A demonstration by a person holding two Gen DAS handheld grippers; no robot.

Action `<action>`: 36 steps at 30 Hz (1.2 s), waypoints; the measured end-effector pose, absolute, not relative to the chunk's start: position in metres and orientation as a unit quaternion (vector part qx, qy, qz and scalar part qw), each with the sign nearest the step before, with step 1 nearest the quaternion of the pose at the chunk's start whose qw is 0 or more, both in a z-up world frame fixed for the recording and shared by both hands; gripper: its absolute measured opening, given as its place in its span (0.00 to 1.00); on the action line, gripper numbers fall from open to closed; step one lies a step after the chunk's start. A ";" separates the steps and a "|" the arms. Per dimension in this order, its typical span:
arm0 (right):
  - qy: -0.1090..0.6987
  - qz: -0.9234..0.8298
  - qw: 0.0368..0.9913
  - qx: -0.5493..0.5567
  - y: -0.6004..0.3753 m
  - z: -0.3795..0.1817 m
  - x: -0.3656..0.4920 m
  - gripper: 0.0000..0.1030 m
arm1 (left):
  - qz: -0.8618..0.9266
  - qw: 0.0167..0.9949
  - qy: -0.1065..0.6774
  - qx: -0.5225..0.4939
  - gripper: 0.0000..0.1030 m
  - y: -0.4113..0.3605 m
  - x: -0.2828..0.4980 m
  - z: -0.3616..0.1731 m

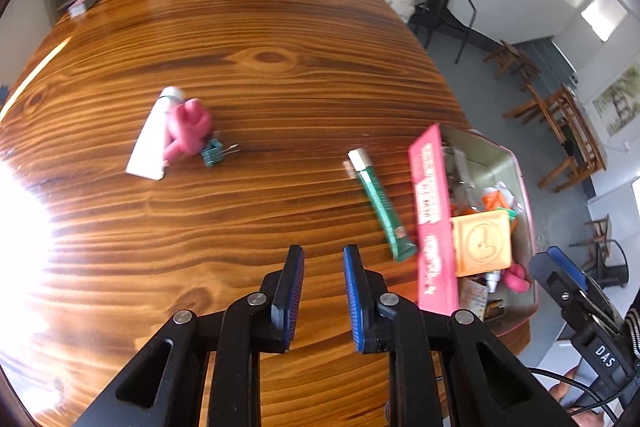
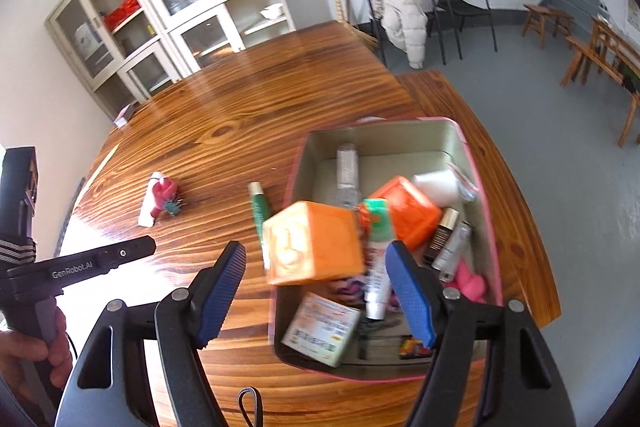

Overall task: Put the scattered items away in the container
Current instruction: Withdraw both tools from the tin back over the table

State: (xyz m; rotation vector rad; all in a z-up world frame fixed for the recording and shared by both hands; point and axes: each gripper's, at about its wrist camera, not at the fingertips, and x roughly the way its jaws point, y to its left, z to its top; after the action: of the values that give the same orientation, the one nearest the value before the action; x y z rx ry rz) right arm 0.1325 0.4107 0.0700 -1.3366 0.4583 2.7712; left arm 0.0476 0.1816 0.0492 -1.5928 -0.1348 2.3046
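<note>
Right wrist only: container [image 2: 474, 163] floor.

A pink-walled container [image 2: 476, 163] is sitting open at the table edge, crowded with 2 orange blocks [image 2: 316, 243], tubes and small packets. A green tube [image 1: 380, 205] is lying flat just beside it. Farther off, a white tube [image 1: 150, 143], pink toy [image 1: 186, 129] and teal binder clip [image 1: 212, 153] are lying clustered, touching.

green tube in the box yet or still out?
Out. The green tube with white cap lies flat on the wooden table, beside the pink-rimmed box.
</note>
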 end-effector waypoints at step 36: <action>0.130 0.850 -0.022 -0.510 0.285 0.028 0.096 0.78 | 0.805 0.099 -0.055 -0.583 0.85 0.049 0.018 0.018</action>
State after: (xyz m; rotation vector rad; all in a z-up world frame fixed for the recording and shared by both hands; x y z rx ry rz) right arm 0.0960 0.2849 0.0279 -1.6257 0.4129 2.7094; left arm 0.0176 0.0493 0.0178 -1.7233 -0.1614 2.3797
